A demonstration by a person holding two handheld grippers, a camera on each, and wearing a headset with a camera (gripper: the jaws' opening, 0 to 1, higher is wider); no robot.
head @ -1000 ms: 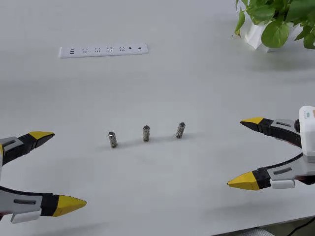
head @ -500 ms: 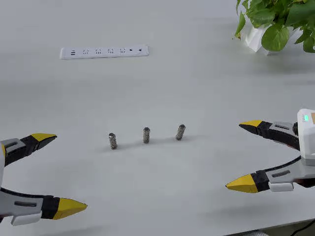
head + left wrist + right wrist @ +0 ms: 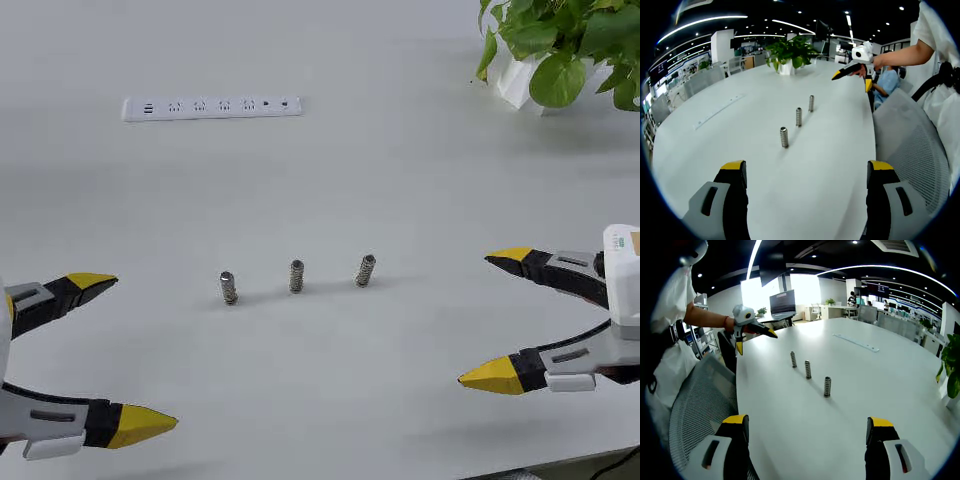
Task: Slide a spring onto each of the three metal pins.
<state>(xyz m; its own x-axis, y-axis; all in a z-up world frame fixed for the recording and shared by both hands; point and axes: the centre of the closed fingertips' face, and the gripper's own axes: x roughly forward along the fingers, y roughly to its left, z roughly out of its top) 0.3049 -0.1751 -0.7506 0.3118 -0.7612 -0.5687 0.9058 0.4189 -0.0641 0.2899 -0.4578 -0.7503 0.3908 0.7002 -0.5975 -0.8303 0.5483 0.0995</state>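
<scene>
Left claw (image 3: 138,352) hangs over the near left part of the white table (image 3: 400,180). Its black, yellow-tipped jaws are spread wide and there is nothing between them. On my other side the right claw (image 3: 477,319) is just as widely parted and just as empty, over the near right edge.

Between the two claws and a little farther out, three short silver metal pins stand in a row on the bare table, all well apart from either claw. I count the pin nearest the left claw (image 3: 229,288), the middle pin (image 3: 297,276) and the pin nearest the right claw (image 3: 366,270). They are evenly spaced and do not touch one another. From the left gripper view each one has a coiled steel spring (image 3: 784,137) wrapped around its shaft, with a small cap of metal showing at the top. I cannot tell whether the coils reach all the way down to the table.

Far back on the table lies a long white power strip (image 3: 212,106). A leafy green plant in a white pot (image 3: 560,45) stands at the far right corner. Through the gripper views I see a grey mesh chair (image 3: 695,395) just beside the table edge.
</scene>
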